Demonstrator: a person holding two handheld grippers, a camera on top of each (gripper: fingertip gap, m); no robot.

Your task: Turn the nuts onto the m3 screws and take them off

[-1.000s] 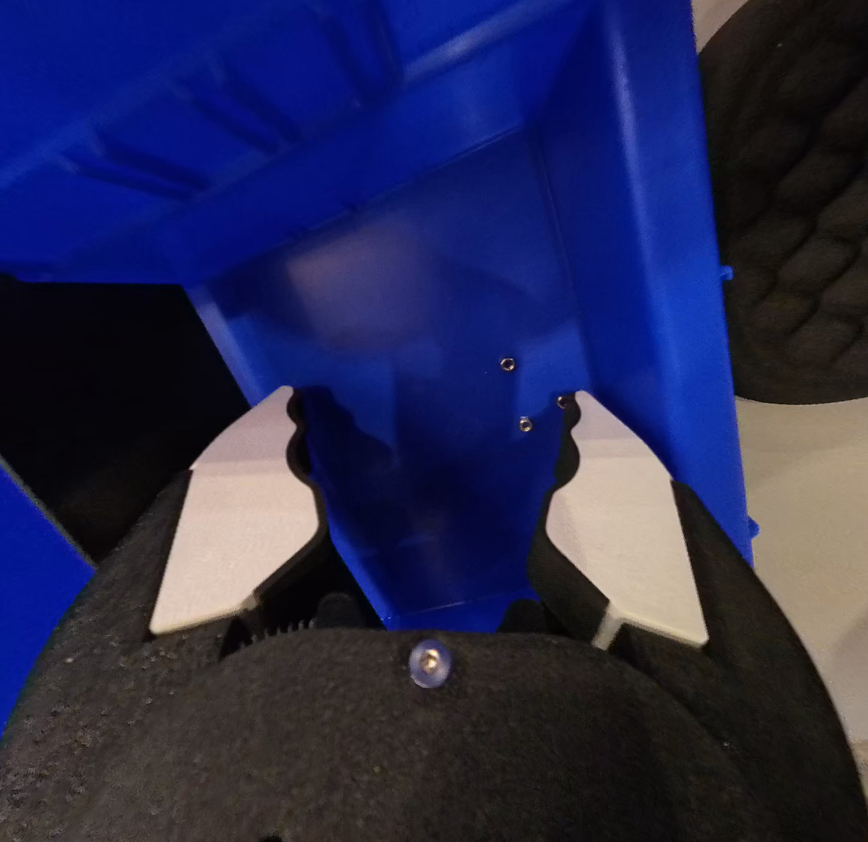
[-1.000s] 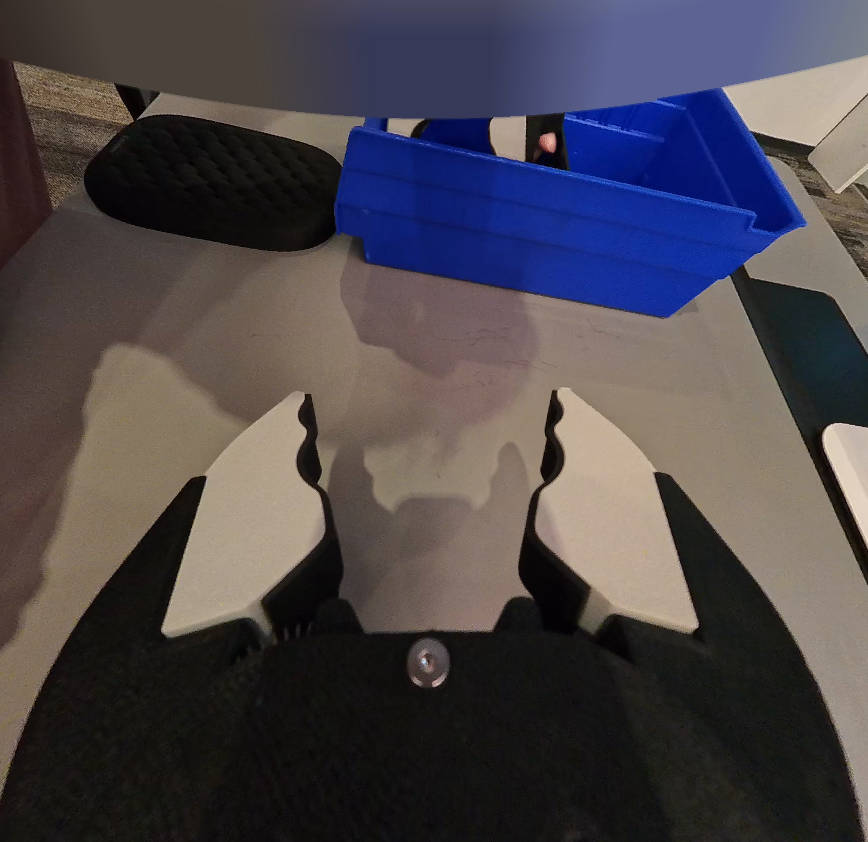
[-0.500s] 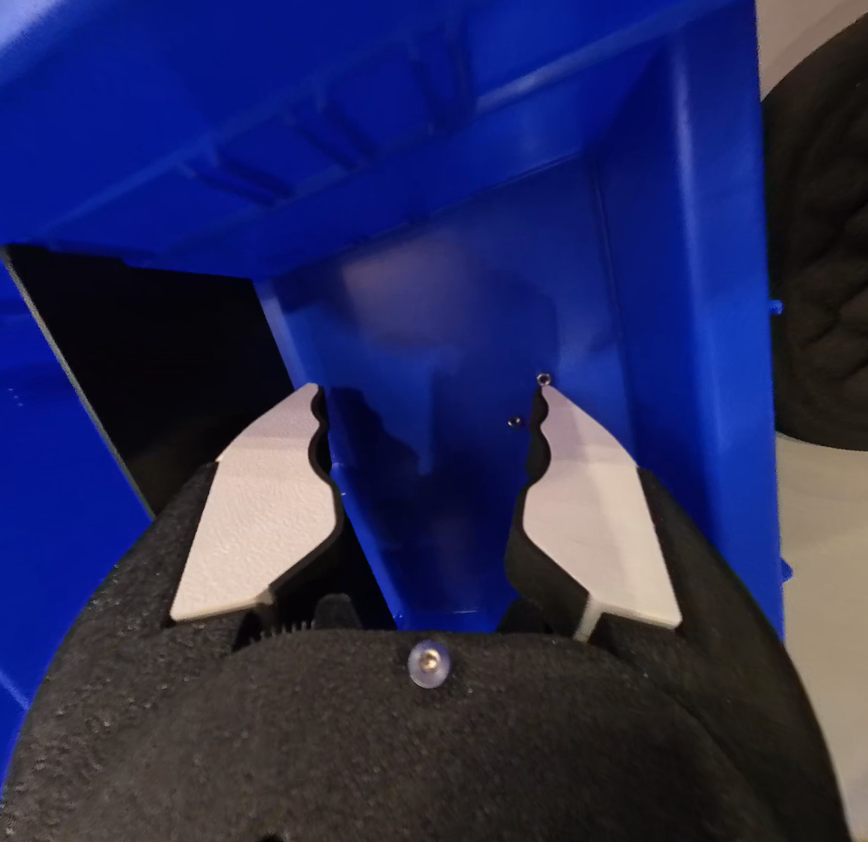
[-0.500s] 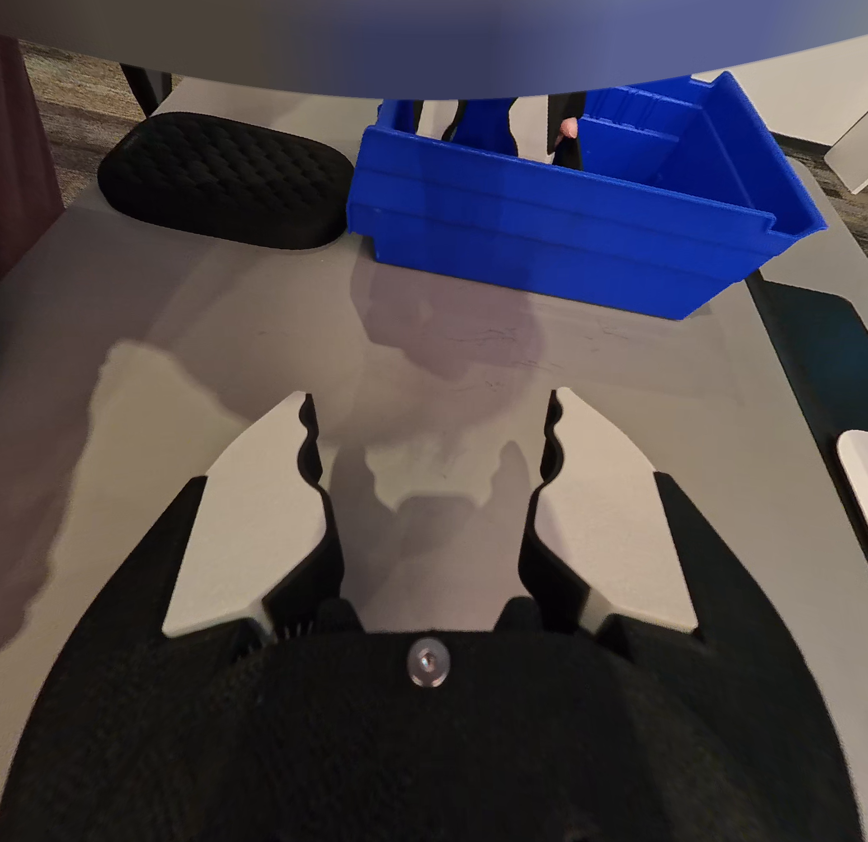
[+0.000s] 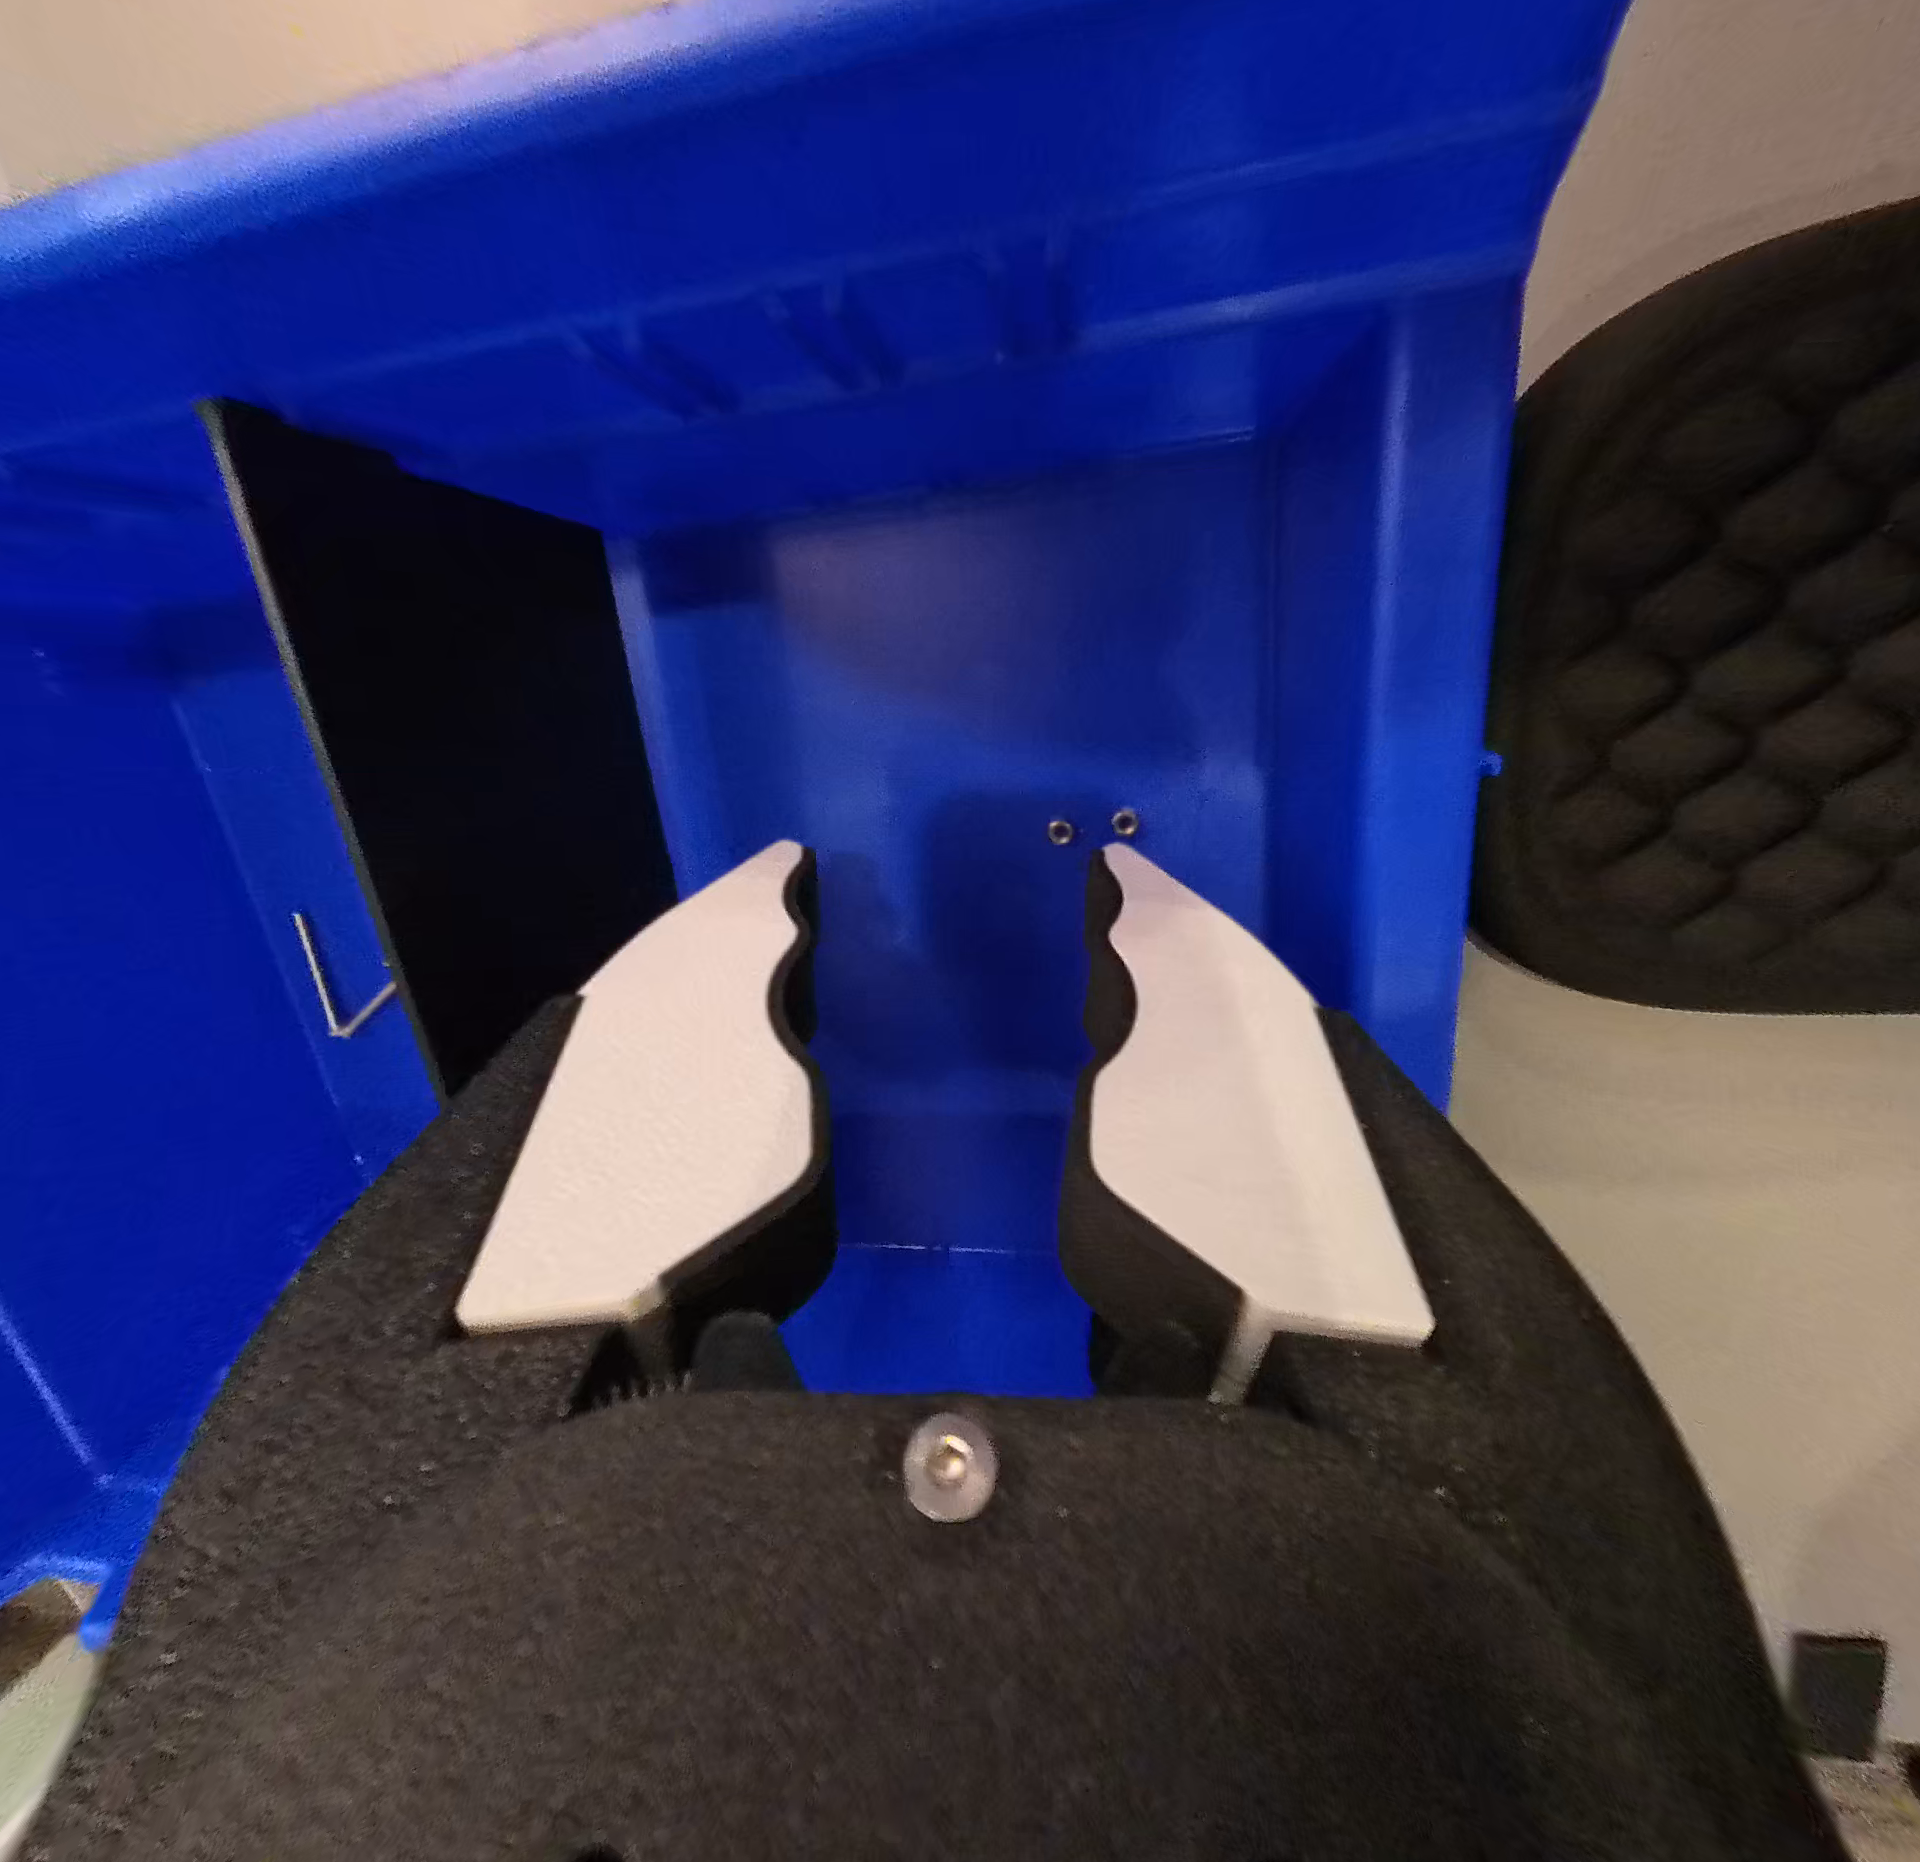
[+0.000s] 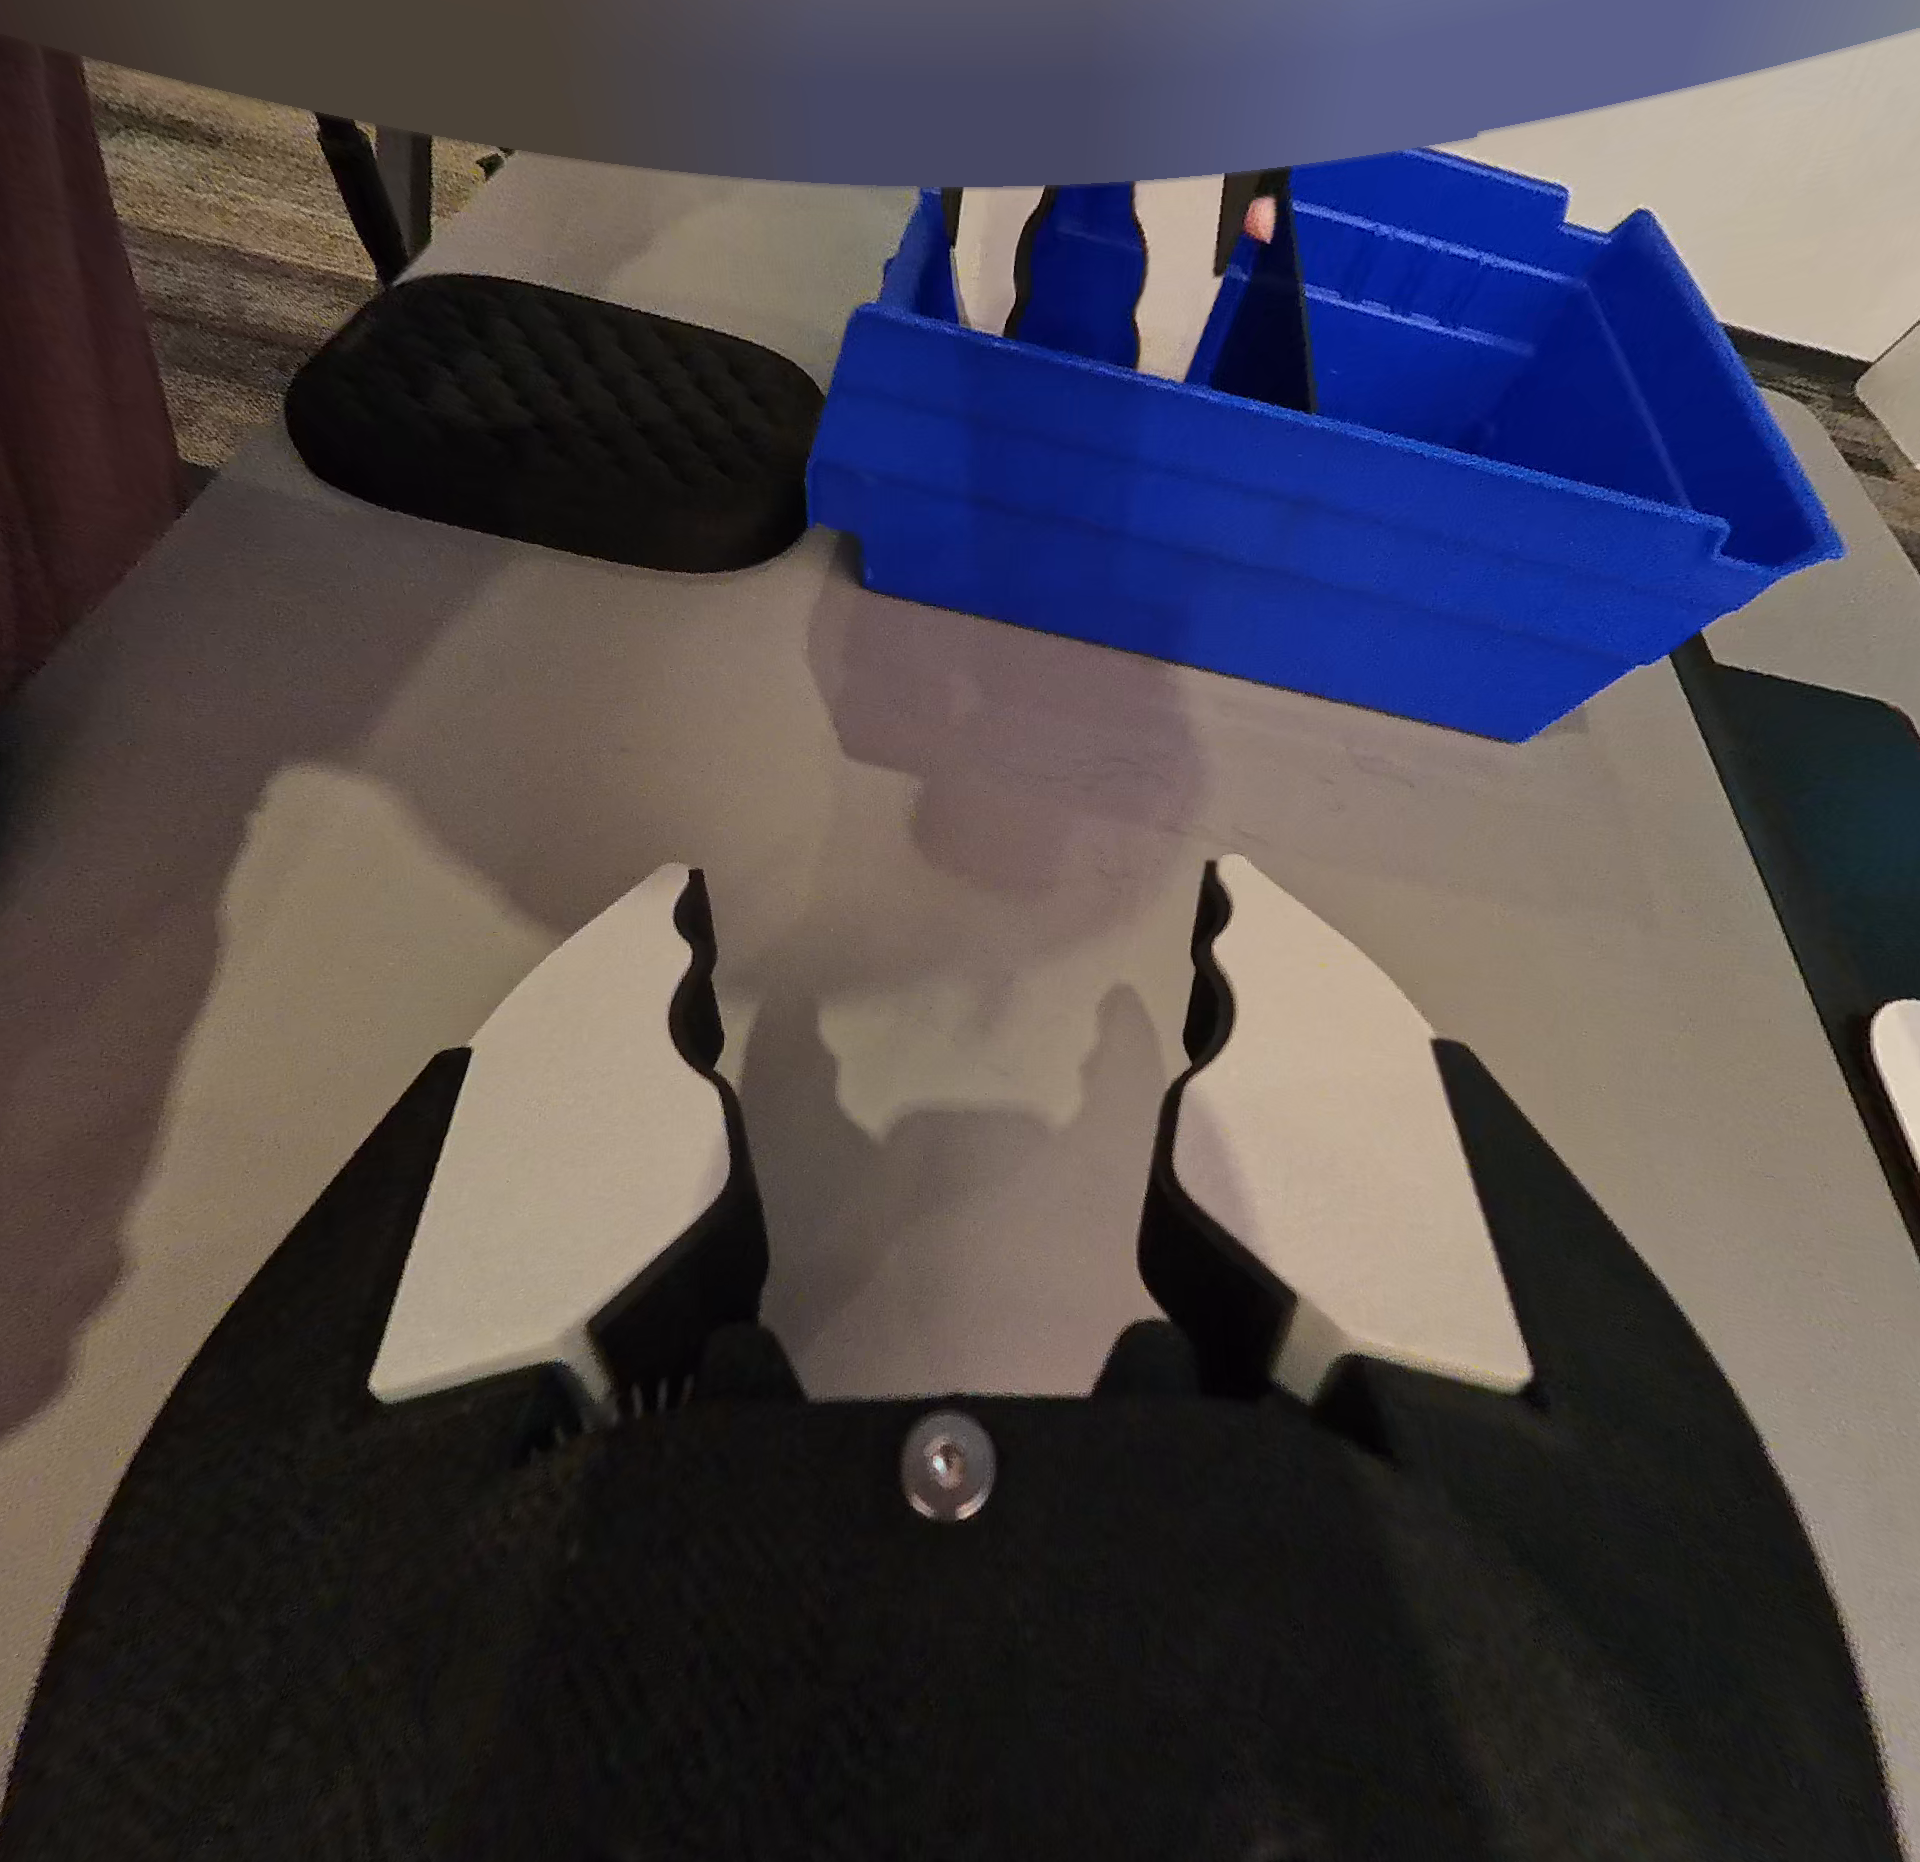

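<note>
hovering left tongs (image 5: 951, 851), agape, beside nuts (image 5: 1091, 826)

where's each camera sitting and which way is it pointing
Left wrist view: sits on the left hand-held gripper, inside the blue bin, looking down at two nuts on the floor of one compartment; its own open fingers show.
Right wrist view: sits on the right hand-held gripper, above the grey table, facing the bin's long outer wall; its own open fingers show.
Shared: the blue bin, the black quilted pad, and the left gripper, seen far off in the bin in the right view.
</note>
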